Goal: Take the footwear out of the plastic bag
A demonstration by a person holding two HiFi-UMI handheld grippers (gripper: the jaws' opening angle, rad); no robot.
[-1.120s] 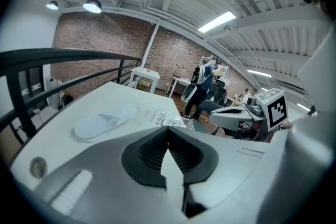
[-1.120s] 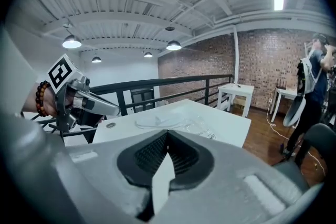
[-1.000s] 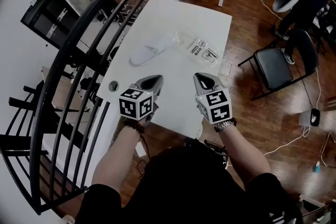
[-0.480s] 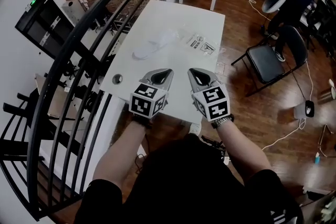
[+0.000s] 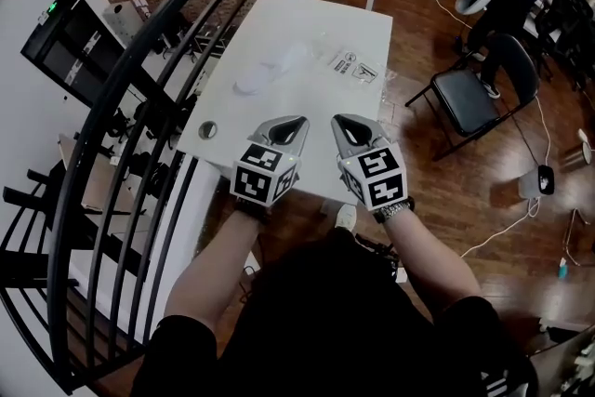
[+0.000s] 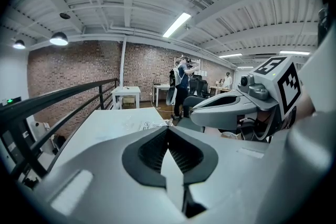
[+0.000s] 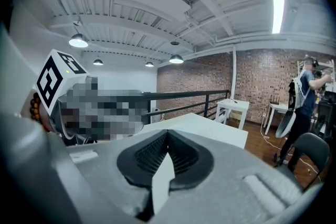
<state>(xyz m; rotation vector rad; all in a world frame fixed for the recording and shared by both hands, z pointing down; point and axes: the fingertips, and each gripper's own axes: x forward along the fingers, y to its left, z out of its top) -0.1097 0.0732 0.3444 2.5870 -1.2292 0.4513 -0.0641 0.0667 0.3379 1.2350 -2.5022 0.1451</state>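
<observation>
We took the white table (image 5: 311, 28) as the reference. Its left long edge ran close beside the black railing (image 5: 139, 60), which left little room on that side. Its right long edge faced open wooden floor, where a black folding chair (image 5: 469, 102) stood near the far right corner. The half of the tabletop nearest the person was bare except for a round hole (image 5: 208, 129) at the near left corner. The white slipper (image 5: 268, 72) lay on the far left part of the table. The clear plastic bag (image 5: 351, 65) lay flat just to the slipper's right, and we could not tell whether the two touched. We found the left gripper (image 5: 294, 122) and the right gripper (image 5: 340, 121) side by side above the table's near edge. They were apart from each other, and their tips angled slightly inward toward the table's far end. Both forearms reached straight forward with the marker cubes facing up. Both grippers had their jaws clenched together, with nothing between them.
</observation>
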